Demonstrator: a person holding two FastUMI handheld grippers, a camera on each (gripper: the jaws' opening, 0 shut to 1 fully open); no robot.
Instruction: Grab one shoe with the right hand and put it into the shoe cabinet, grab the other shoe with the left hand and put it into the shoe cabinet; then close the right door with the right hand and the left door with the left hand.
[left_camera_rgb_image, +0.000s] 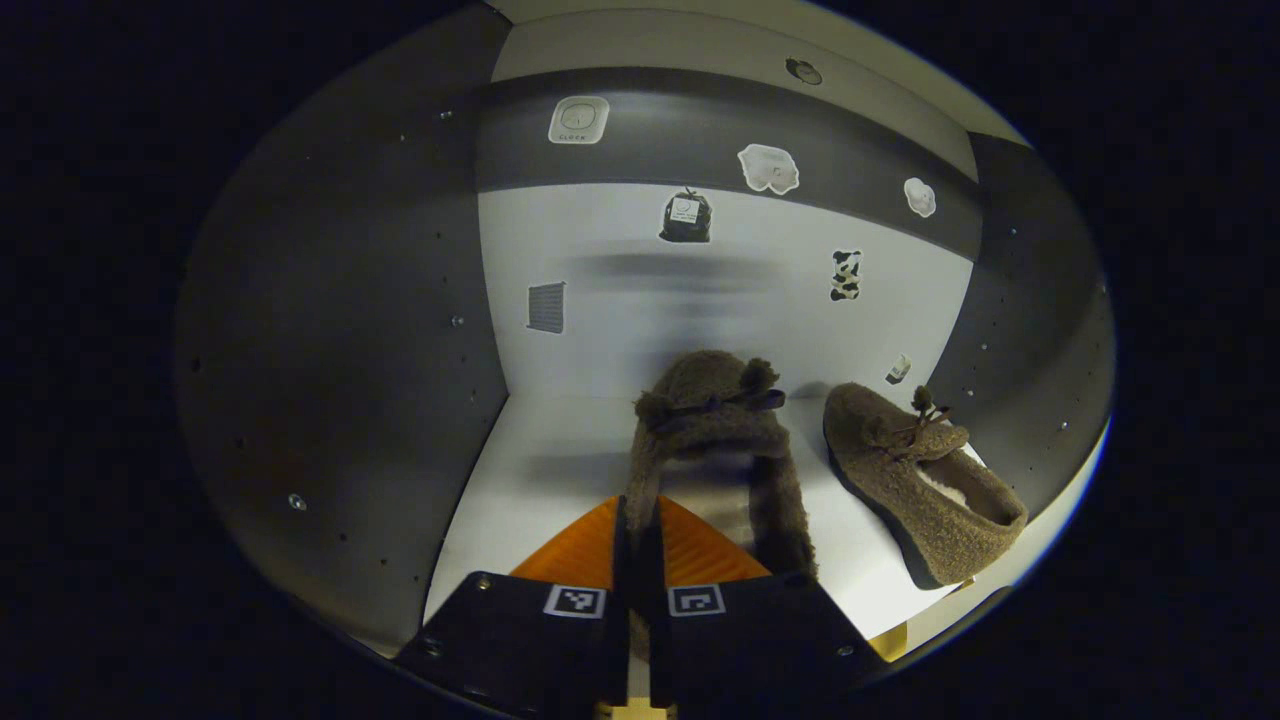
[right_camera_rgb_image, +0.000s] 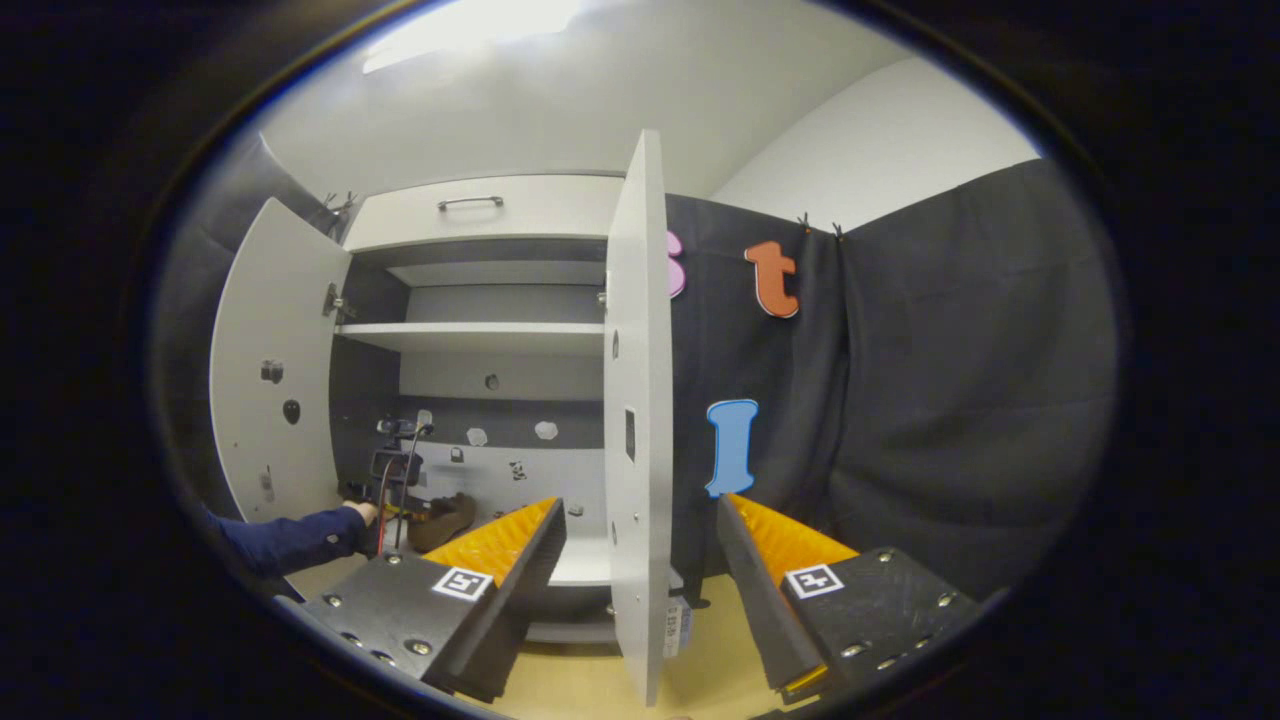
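A: Although the left gripper (left_camera_rgb_image: 640, 540) is deep inside the shoe cabinet (left_camera_rgb_image: 330, 330), how does it stand?

B: In the left gripper view it points at the back wall, low over the white shelf floor (left_camera_rgb_image: 530, 470). Its two fingers are almost together and pinch the side wall of one fuzzy brown shoe (left_camera_rgb_image: 715, 430). The toe of this shoe points to the back wall, with a small dark bow on top.

A: And the other shoe?

B: The second shoe (left_camera_rgb_image: 920, 475) lies just beside the first one on the same shelf floor, apart from the gripper. It leans a little, so its pale lining is visible.

A: What about the right side?

B: In the right gripper view the right gripper (right_camera_rgb_image: 640, 560) has its fingers spread wide and holds nothing. It is outside the cabinet, and the edge of the open right door (right_camera_rgb_image: 640, 400) stands between the fingers, farther off. The left door (right_camera_rgb_image: 275, 370) is open too.

A: What is hard to see?

B: A dark sleeve (right_camera_rgb_image: 290, 540) reaches into the cabinet low at the left, but the gripper it carries is small and unclear there. The heel of the held shoe is hidden behind the fingers. The stickers (left_camera_rgb_image: 768, 168) on the back wall are too blurred to describe.
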